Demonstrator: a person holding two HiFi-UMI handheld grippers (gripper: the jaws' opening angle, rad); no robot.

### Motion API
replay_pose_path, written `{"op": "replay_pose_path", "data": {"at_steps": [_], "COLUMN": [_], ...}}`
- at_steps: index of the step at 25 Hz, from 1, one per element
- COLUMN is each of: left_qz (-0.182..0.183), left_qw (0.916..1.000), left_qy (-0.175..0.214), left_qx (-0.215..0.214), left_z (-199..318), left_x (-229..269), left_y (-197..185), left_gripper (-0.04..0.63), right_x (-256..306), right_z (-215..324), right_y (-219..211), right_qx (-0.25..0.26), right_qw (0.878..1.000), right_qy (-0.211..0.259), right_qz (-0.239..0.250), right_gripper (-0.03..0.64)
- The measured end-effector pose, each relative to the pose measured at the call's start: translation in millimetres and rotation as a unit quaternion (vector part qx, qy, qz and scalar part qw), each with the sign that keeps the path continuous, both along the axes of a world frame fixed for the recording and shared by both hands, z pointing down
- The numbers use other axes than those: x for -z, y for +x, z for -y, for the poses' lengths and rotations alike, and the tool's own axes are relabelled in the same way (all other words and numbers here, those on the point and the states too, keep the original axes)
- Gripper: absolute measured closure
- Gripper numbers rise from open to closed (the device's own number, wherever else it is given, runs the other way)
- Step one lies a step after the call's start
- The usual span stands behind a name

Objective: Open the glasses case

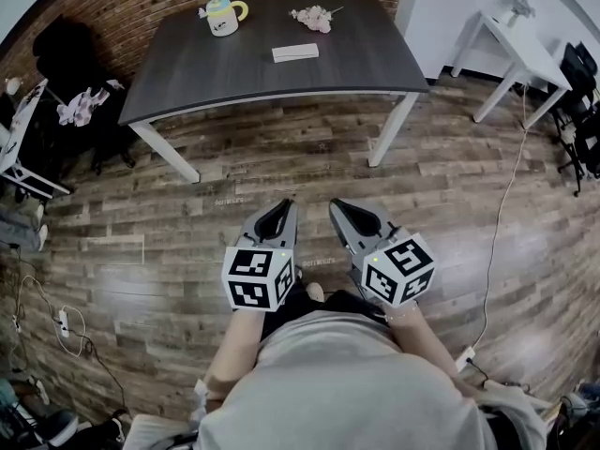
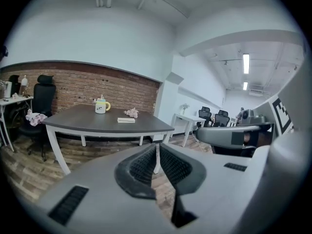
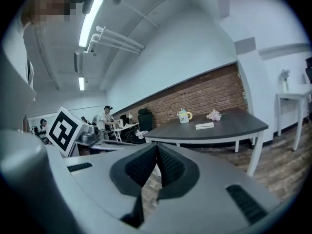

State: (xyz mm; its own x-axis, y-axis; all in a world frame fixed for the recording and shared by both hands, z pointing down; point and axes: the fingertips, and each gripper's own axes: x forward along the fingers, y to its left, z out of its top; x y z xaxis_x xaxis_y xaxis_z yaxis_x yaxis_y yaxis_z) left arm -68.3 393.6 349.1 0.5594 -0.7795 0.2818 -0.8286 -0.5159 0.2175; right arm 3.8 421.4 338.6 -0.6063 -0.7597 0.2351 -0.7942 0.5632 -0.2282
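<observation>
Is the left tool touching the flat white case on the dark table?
Apart. The head view shows the left tool over the wooden floor, well short of the dark table, where the flat white case lies.

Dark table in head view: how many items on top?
3: a white mug with yellow handle at the far left; a pink flower-like bundle at the far side, right of the mug; a flat white rectangular case nearer, around the middle. Nothing appears hidden.
</observation>
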Motion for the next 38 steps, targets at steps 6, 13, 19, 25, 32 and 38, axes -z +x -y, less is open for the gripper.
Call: {"op": "replay_pose_path", "data": {"at_steps": [6,13,19,25,32,38], "left_qz": [0.010,0.010,0.003,0.002,-0.005,0.003], "left_qw": [0.9999,0.9997,0.9990,0.9990,0.9993,0.9997], "left_qy": [-0.008,-0.017,-0.030,-0.035,-0.033,-0.024], "left_qx": [-0.003,0.017,0.033,0.027,0.016,-0.001], "left_z": [-2.8,9.7,36.0,77.1,154.0,227.0], "left_x": [-9.2,-12.1,-20.4,-32.4,-29.1,-14.3], "left_y": [0.3,-1.2,-2.2,3.9,8.4,6.9], "left_gripper": [0.555,0.547,0.444,0.380,0.378,0.379], "right_x": [-12.3,-12.1,-18.0,-30.8,-32.2,-17.7], "right_z": [-0.3,12.1,30.2,70.2,147.4,221.9], "right_y": [15.4,24.6,27.3,39.1,42.8,34.1], "right_qx": [-0.016,-0.022,-0.028,-0.050,-0.050,-0.051], "right_qw": [1.000,0.999,0.999,0.998,0.997,0.997], "right_qy": [-0.008,-0.014,-0.016,-0.032,-0.038,-0.034], "right_qz": [-0.012,-0.018,-0.035,-0.033,-0.039,-0.042], "right_gripper": [0.607,0.556,0.507,0.479,0.477,0.477]}}
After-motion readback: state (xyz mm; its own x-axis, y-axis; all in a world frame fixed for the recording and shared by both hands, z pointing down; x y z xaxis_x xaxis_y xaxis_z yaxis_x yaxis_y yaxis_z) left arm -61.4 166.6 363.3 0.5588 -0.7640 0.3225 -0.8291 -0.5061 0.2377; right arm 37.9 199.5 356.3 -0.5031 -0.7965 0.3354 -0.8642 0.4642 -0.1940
